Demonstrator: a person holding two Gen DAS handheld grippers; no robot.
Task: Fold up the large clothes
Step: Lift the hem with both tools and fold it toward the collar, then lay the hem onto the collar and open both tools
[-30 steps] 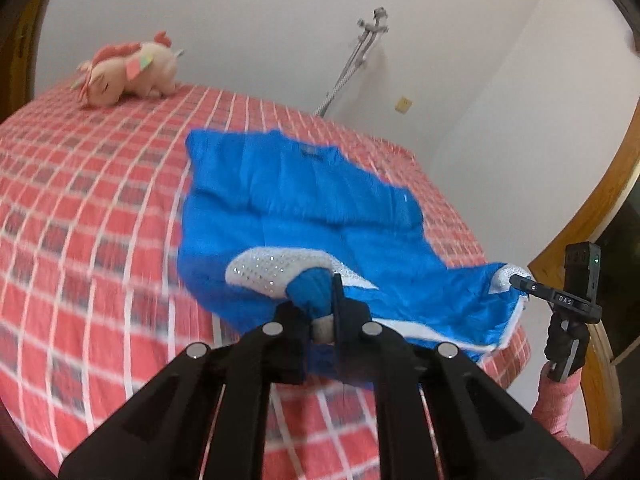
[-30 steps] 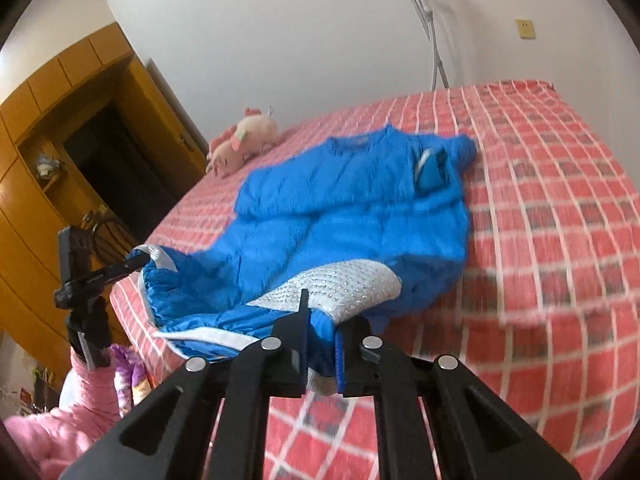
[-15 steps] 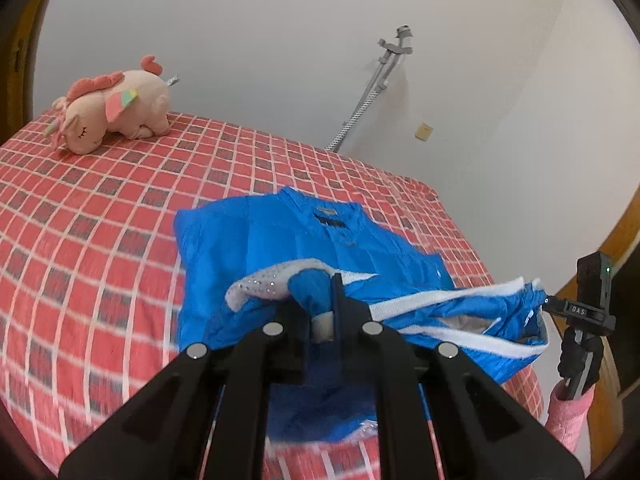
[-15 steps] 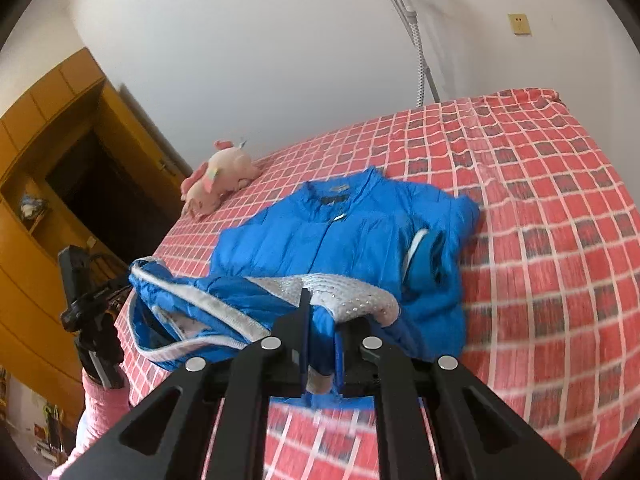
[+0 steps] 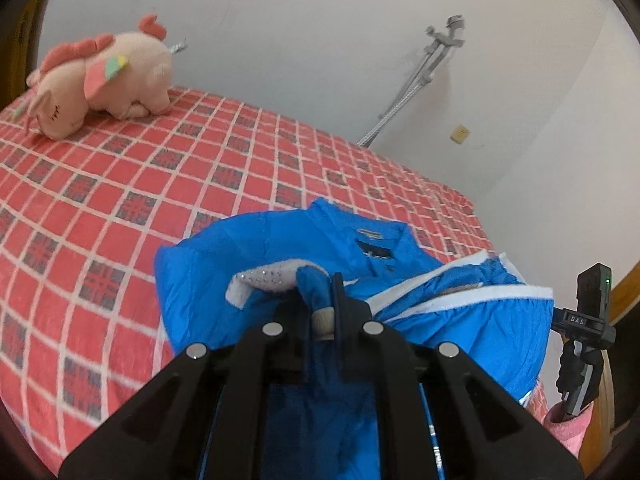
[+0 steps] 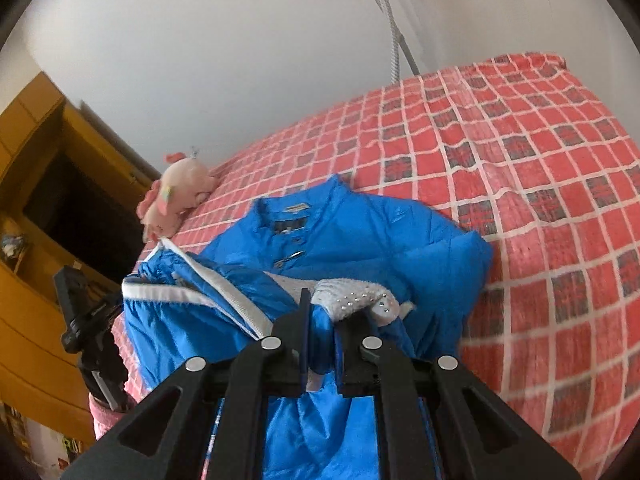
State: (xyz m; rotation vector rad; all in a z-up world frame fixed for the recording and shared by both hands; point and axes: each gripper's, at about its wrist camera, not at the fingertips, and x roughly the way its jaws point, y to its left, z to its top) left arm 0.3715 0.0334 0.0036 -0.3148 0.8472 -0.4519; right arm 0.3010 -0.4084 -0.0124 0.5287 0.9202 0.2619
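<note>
since the blue jacket (image 5: 256, 252) lies soft, puffy and slippery on the red checked bed (image 5: 120, 184), i judge its hem corners the best hold; my left gripper (image 5: 320, 300) and right gripper (image 6: 320, 312) are clamped there.

Both views are evenly and softly lit, moderately bright, with no glare. Fisheye distortion bends the wall (image 5: 320, 40) and bed (image 5: 120, 184) edges; black vignette fills the corners. Motion blur smears the checked bedspread left of the jaws in the left view and right of them in the right view. Faint shadow lies under the blue jacket (image 6: 380, 240)
</note>
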